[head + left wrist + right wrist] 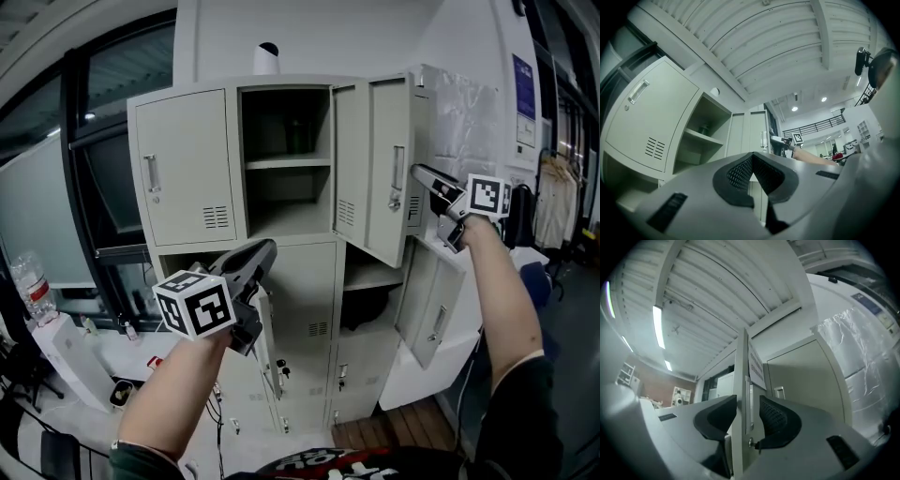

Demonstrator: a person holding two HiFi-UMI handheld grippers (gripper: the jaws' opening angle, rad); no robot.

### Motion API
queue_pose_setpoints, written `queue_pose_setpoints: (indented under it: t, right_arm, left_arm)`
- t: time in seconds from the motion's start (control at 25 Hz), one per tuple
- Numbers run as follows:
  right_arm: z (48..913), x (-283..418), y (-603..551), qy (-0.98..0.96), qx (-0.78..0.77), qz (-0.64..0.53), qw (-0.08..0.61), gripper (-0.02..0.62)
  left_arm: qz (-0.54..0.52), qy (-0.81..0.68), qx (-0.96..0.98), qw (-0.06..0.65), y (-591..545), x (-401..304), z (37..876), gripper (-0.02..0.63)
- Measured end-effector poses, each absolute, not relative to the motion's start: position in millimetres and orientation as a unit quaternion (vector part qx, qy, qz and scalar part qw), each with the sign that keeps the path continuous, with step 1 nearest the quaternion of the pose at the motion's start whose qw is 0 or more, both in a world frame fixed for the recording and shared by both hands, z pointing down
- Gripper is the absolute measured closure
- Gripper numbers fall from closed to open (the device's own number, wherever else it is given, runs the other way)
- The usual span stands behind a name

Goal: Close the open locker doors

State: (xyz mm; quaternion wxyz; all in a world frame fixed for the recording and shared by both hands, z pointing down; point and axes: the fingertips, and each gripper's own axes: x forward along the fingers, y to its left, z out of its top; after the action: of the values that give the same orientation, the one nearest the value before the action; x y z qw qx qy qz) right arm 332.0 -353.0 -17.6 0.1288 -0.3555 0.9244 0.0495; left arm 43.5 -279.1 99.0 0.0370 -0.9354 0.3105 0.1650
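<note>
The right tool [419,172] has its jaws spread astride the free edge of an upper locker door [388,141], which hangs open in the top row of the lockers [183,159]. The left tool [267,248] is pressed together on nothing, held up before the lower lockers. A lower door [429,314] at the right also stands open.
</note>
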Motion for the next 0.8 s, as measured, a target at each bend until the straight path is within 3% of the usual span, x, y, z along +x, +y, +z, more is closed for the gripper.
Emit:
queue_pose_setpoints:
  t: [0.8]
  right_arm:
    - [-19, 263, -338, 0.968, -0.213, 0.065, 0.118, 0.445]
  left_arm:
    - [0.164, 0.321, -0.932, 0.036, -280, 18, 103, 0.598]
